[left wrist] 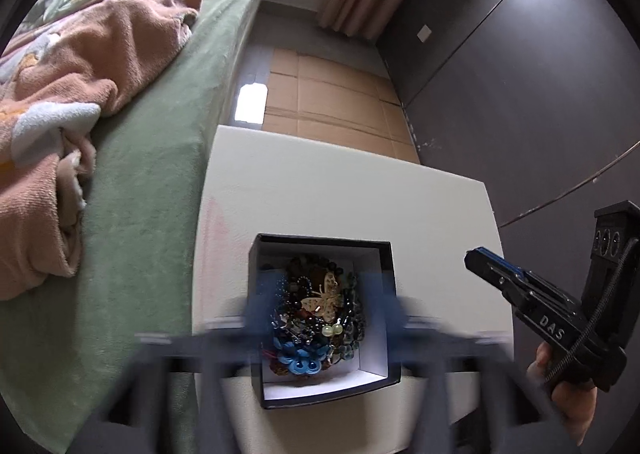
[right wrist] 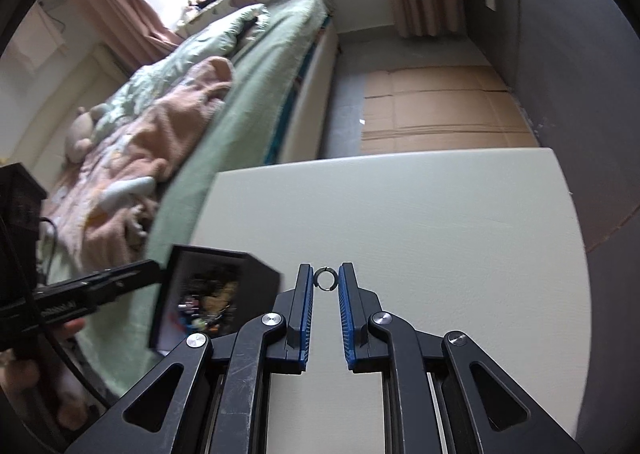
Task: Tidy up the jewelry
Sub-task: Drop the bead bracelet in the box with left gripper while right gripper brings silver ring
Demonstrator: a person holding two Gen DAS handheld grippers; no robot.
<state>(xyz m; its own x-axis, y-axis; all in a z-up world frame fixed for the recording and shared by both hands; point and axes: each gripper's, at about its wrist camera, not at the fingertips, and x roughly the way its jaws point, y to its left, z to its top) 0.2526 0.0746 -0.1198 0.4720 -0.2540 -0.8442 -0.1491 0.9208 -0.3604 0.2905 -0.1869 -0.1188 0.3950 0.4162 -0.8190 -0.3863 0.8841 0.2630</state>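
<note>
Slippage worries me: my right gripper (right wrist: pixel 326 279) pinches the small split ring (right wrist: pixel 326 278) by its tips over the white table (right wrist: pixel 460 222), left gripper (left wrist: pixel 320 318) spread wide above the black jewelry box (left wrist: pixel 256 338).

black box (left wrist: pixel 320 244), white table (left wrist: pixel 340 190), green bedsheet (left wrist: pixel 160 134)

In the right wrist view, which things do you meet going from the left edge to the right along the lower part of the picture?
Left gripper → black box of jewelry → right gripper pinching a small ring → bare white table.
</note>
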